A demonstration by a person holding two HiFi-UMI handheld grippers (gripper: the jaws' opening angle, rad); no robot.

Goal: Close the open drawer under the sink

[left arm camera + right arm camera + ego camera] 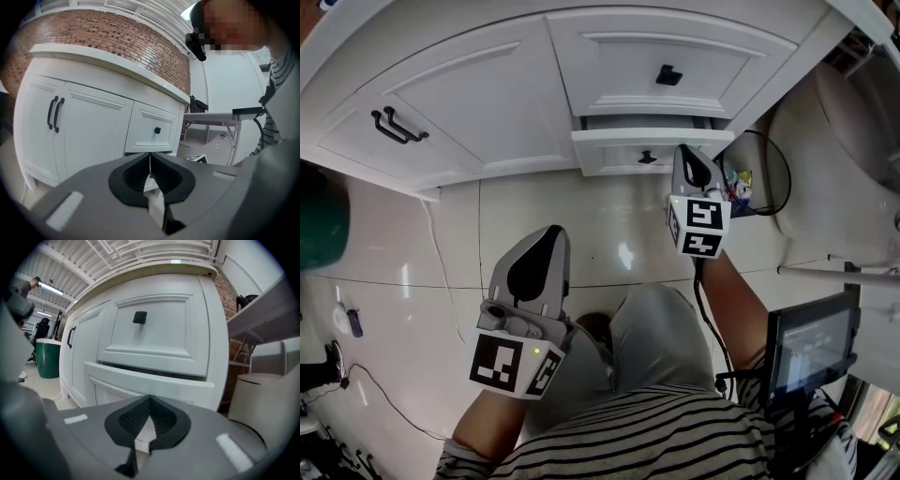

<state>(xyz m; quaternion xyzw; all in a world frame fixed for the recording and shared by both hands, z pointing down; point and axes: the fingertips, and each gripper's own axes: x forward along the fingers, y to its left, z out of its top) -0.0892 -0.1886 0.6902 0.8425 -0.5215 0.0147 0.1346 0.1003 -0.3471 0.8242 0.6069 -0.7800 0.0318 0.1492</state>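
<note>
The open drawer (649,150) juts out at the cabinet's (487,103) lower right, under a shut drawer (694,56). Stiff, probably light on its runners: push its flat front beside the knob (647,157). The right gripper (686,152), jaws together and empty, is just near it; the left gripper (546,234), likewise closed on nothing, hangs nearer, left

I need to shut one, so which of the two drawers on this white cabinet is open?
The lower drawer: its front juts out, with a dark gap above it. The upper drawer sits flush.
</note>
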